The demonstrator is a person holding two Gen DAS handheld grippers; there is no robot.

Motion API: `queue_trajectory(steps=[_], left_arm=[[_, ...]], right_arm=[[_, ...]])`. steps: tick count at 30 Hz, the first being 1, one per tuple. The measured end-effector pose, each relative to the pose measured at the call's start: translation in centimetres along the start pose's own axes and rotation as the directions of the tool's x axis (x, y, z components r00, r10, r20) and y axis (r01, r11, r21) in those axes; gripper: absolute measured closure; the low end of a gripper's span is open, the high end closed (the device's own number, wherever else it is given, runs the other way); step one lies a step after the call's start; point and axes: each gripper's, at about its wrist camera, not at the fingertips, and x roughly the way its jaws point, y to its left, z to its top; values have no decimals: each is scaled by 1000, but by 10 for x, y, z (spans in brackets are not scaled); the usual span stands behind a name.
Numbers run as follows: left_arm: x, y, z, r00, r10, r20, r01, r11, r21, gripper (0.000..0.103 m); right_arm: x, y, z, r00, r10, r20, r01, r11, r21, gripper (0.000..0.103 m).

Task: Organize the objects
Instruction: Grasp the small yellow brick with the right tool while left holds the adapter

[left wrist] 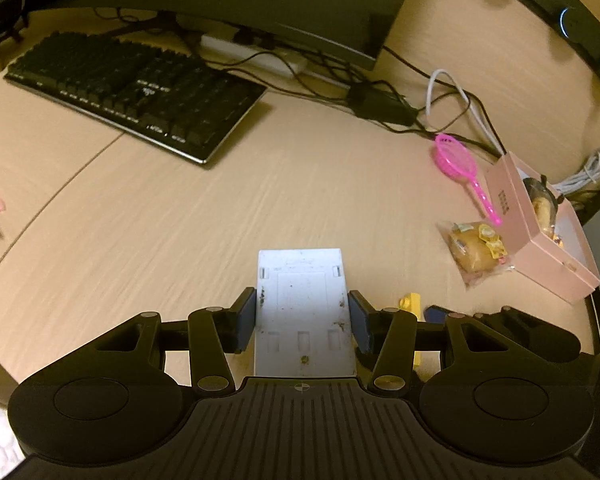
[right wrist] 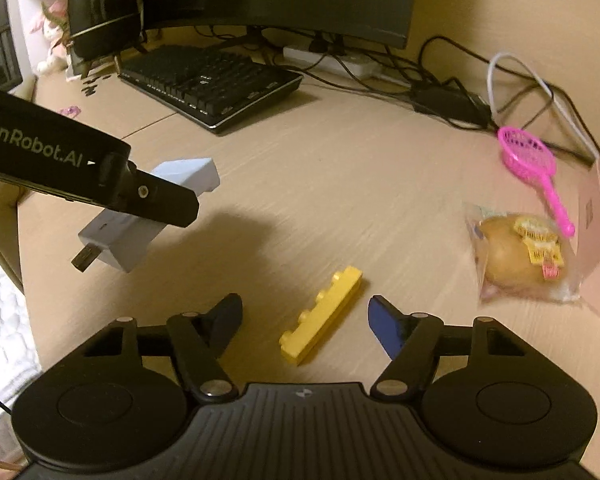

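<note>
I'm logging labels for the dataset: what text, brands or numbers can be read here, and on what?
"GenRobot.AI": white letters on the black body of the left tongs, its first letter cut off by the picture's edge.
Print on the pink box: blurred, unreadable.
Yellow label on the bagged potato: blurred, unreadable.
Keyboard legends: too small.

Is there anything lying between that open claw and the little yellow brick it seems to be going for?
Nothing visible. The yellow brick lies on bare desk between the right gripper fingers, which stand apart from it on either side. The bagged potato sits off to the right, out of the way.
</note>
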Motion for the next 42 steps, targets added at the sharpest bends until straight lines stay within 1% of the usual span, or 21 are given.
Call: queue_trajectory(steps=[3, 8, 12, 14, 16, 18, 21, 23, 26, 28, 31, 34, 38, 40, 41, 42], left_arm=[[3, -1, 0, 1000, -7, -7, 7, 1000, -1, 50], [13, -9, 1, 1000, -21, -21, 21, 1000, 4, 50], [22, -15, 2, 999, -25, -40, 26, 1000, 12, 50], [24, -18, 2, 999, -14, -42, 15, 1000, 23, 50], [23, -20, 4, 999, 3, -32, -3, 1000, 30, 50], [20, -20, 6, 999, 25, -20, -24, 999, 36, 50], [15, -19, 7, 999, 44, 0, -44, 998, 49, 50], [15, -18, 7, 999, 52, -6, -51, 997, 49, 50], [15, -19, 5, 998, 65, -11, -64, 996, 67, 50], [14, -21, 2, 997, 72, -13, -71, 994, 84, 50], [13, -20, 0, 997, 70, -19, -68, 994, 87, 50], [13, -19, 0, 997, 74, -16, -73, 994, 85, 50], [12, -19, 1, 997, 74, -14, -73, 994, 79, 50], [12, -19, 1, 997, 71, -17, -69, 994, 80, 50], [13, -20, 0, 997, 71, -20, -69, 994, 82, 50], [13, -19, 0, 997, 70, -22, -68, 994, 83, 50]], right_arm=[[-6, -7, -4, 999, -54, 10, 54, 998, -24, 36], [-18, -37, -16, 988, -154, 6, 154, 988, 3, 36], [-29, -62, -30, 963, -268, 6, 268, 963, 25, 36], [-33, -73, -33, 956, -294, -8, 294, 954, 60, 36], [-40, -81, -35, 958, -286, -12, 286, 952, 107, 36], [-46, -80, -34, 967, -256, -2, 254, 959, 128, 36], [-53, -68, -34, 981, -193, 30, 188, 975, 118, 33], [-49, -56, -33, 986, -166, 28, 163, 983, 87, 33], [-38, -43, -28, 985, -171, 21, 170, 984, 44, 34], [-31, -42, -24, 986, -165, 6, 165, 985, 44, 43], [-29, -45, -23, 984, -179, 0, 179, 983, 44, 43], [-28, -54, -22, 976, -216, -2, 215, 976, 43, 43], [-25, -71, -21, 955, -297, -2, 296, 954, 48, 43], [-26, -77, -20, 957, -291, -9, 291, 954, 74, 43], [-27, -79, -20, 963, -269, -13, 269, 958, 99, 42], [-29, -80, -20, 971, -240, -15, 240, 962, 127, 38]])
